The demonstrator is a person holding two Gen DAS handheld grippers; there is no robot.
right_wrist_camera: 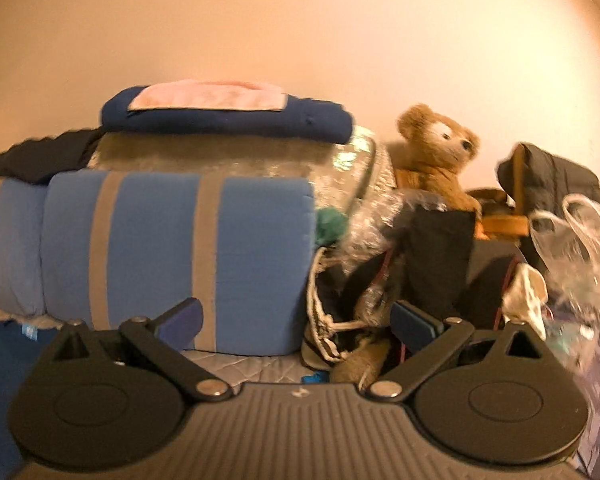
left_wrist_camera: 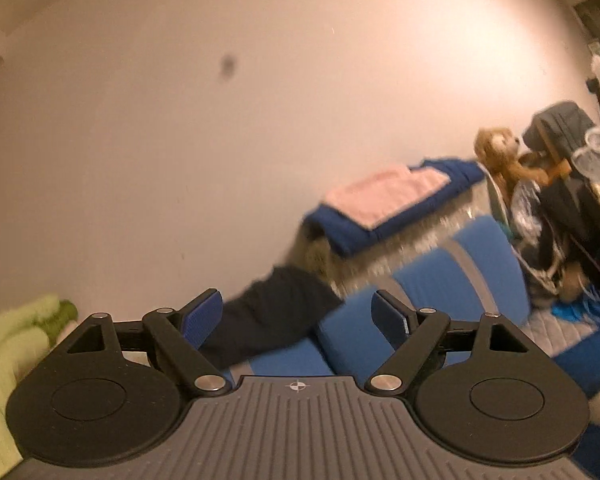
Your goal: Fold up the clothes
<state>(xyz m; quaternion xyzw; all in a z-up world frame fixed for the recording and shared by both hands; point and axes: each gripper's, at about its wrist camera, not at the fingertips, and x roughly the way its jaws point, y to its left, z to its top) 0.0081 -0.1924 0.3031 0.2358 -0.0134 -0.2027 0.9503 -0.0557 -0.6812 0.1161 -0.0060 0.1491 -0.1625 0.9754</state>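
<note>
Clothes lie ahead of me: a folded pink garment [right_wrist_camera: 208,96] rests on a folded navy one [right_wrist_camera: 228,122], far left, above a blue striped cushion [right_wrist_camera: 160,256]. My left gripper [left_wrist_camera: 298,316] and right gripper [right_wrist_camera: 296,320] both gape wide, holding nothing. A teddy bear [right_wrist_camera: 440,152] sits right; the blurred dark cloth [left_wrist_camera: 272,312] is possibly trousers.

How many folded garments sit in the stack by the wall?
2: a folded dark blue garment on the silvery bundle, and a folded pink garment lying on top of it. Others may be hidden underneath.
</note>
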